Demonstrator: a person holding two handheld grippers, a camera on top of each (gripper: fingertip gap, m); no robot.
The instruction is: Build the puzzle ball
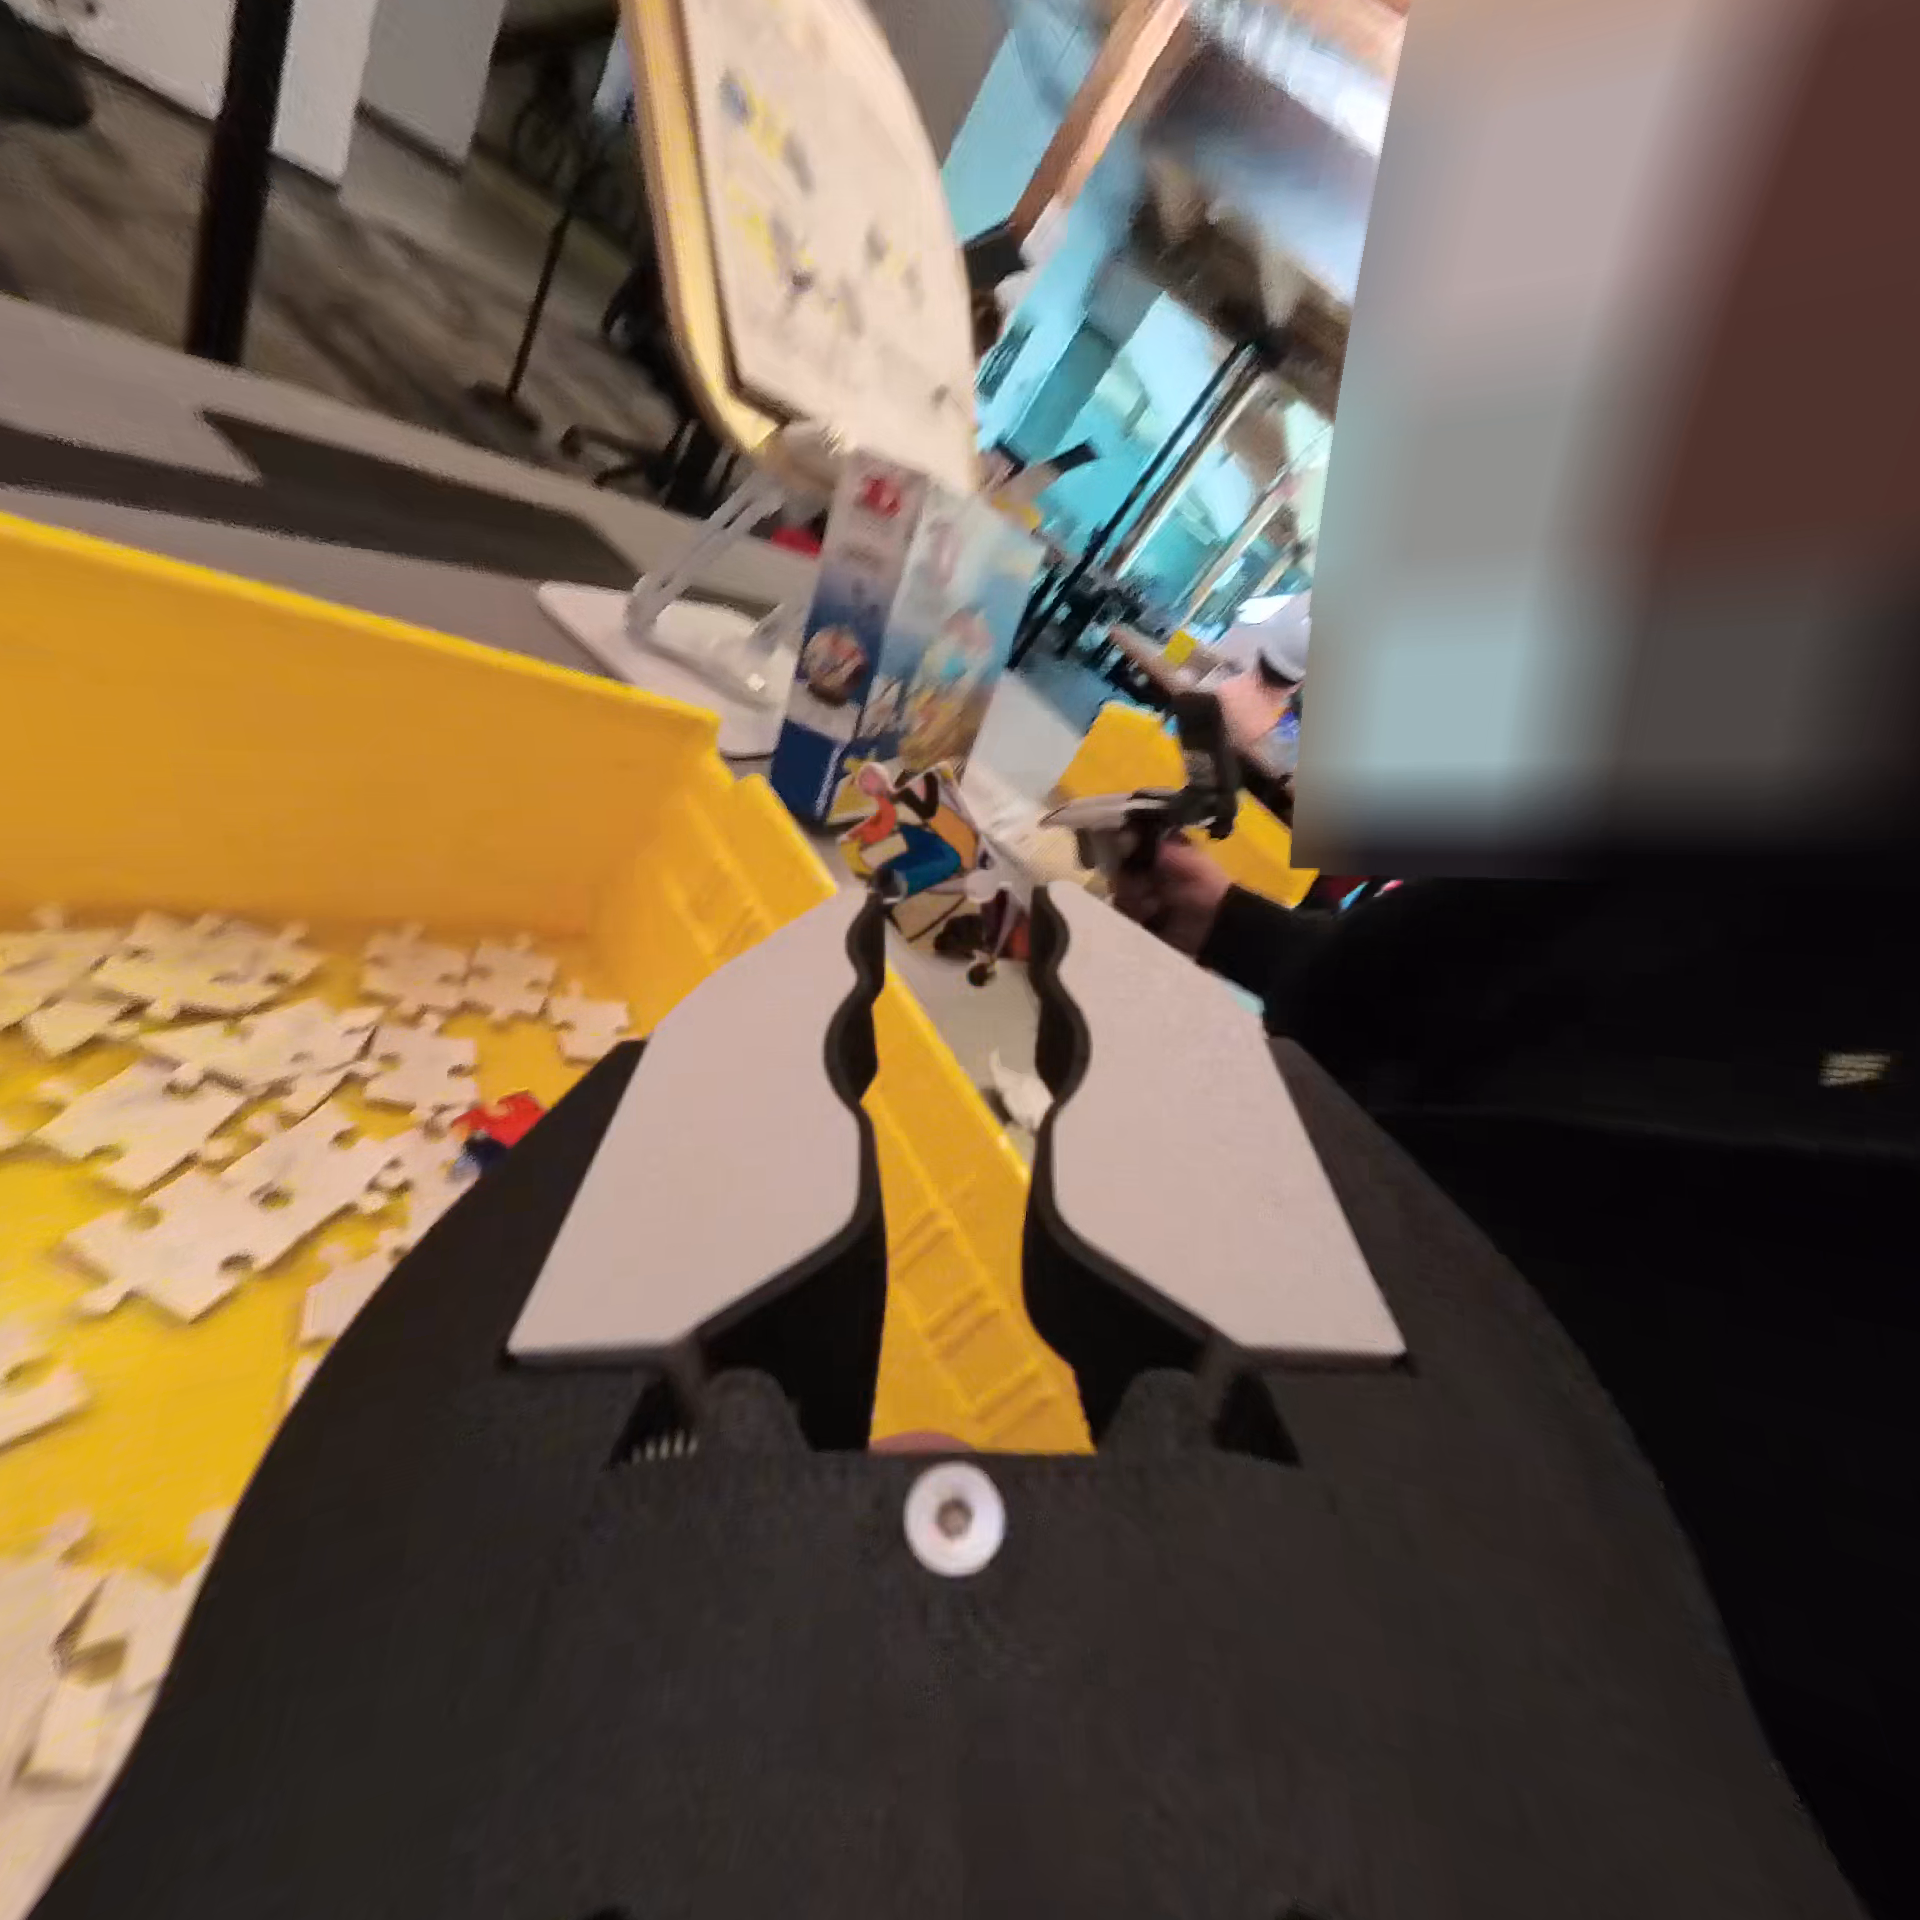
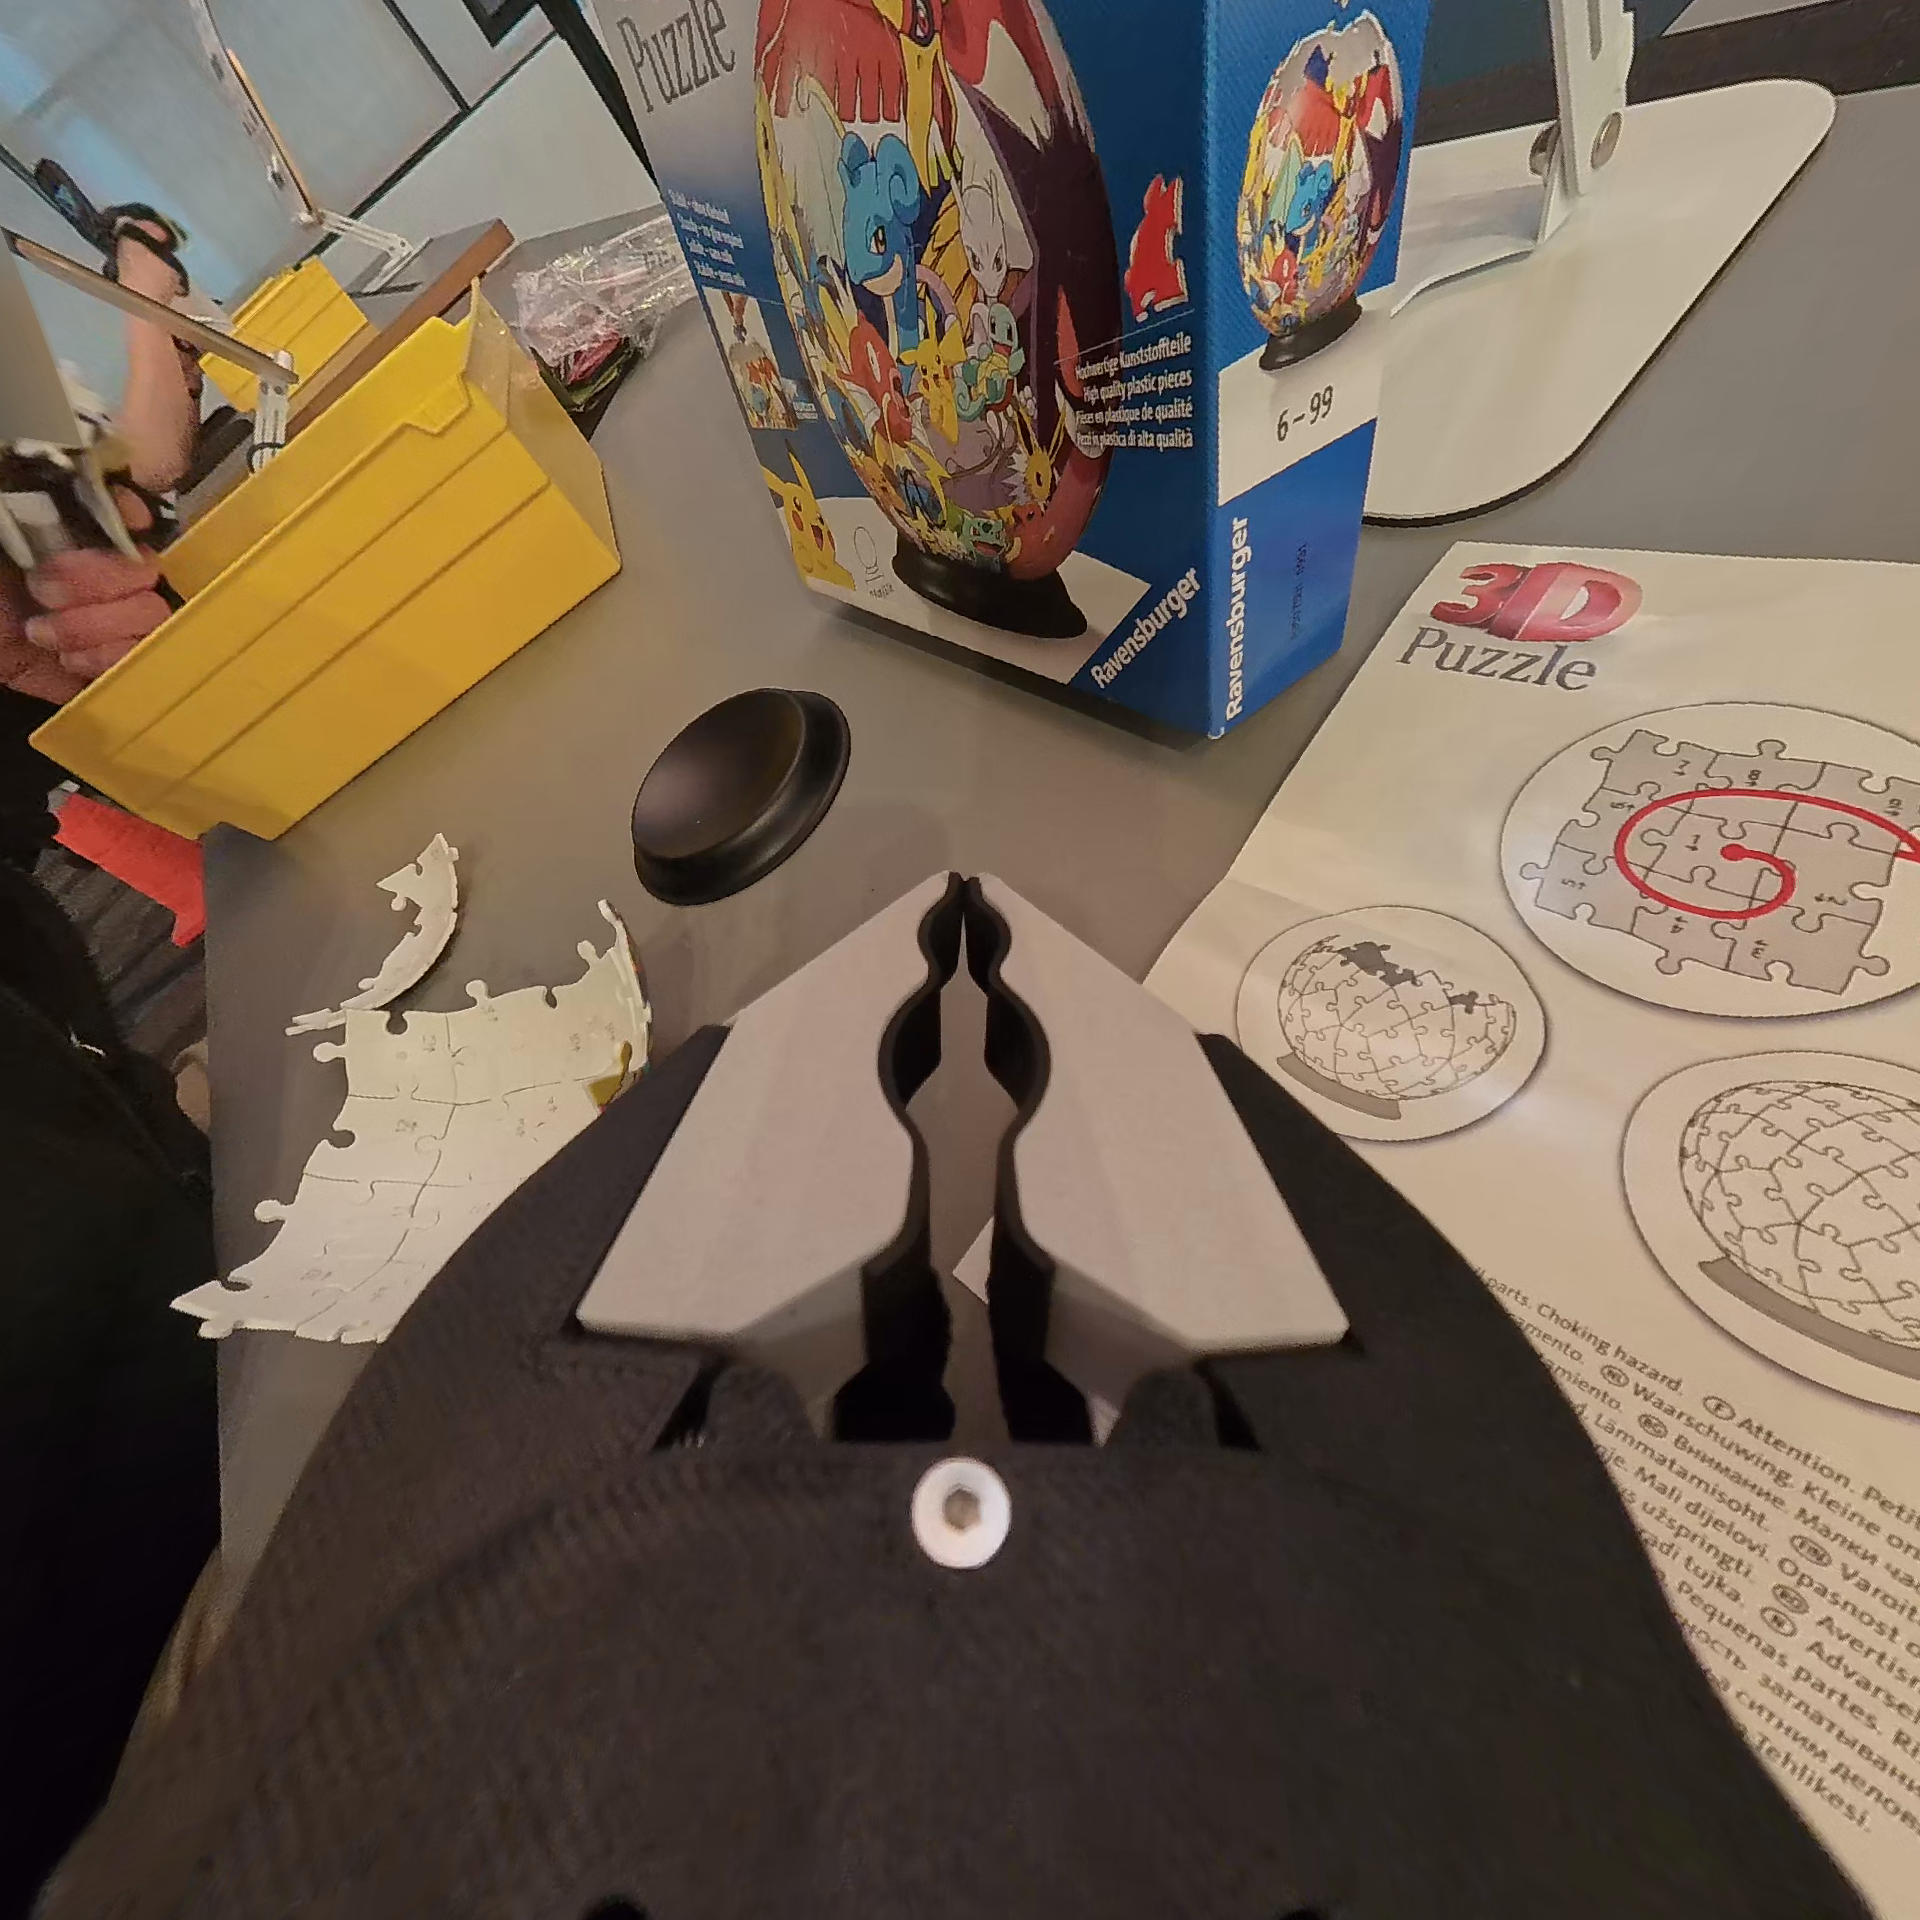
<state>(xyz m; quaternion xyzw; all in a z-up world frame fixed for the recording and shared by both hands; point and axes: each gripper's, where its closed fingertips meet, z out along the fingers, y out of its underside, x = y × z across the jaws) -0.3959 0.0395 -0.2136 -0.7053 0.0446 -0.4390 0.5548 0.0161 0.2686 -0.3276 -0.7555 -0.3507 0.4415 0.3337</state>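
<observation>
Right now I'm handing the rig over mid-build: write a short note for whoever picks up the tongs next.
Left tongs: open, empty, over the edge of the yellow bin of loose pieces.
Right tongs: shut, seemingly empty, above the grey table.
Done: one curved section joined, lying left of the right tongs; a smaller strip beside it.
Left: most of the ball; the black stand is empty.

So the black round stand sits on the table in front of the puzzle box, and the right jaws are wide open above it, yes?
Not quite. The right wrist view shows the right gripper with its jaws shut, tips touching and nothing between them. The rest holds: the black round stand sits on the table in front of the puzzle box.
</observation>
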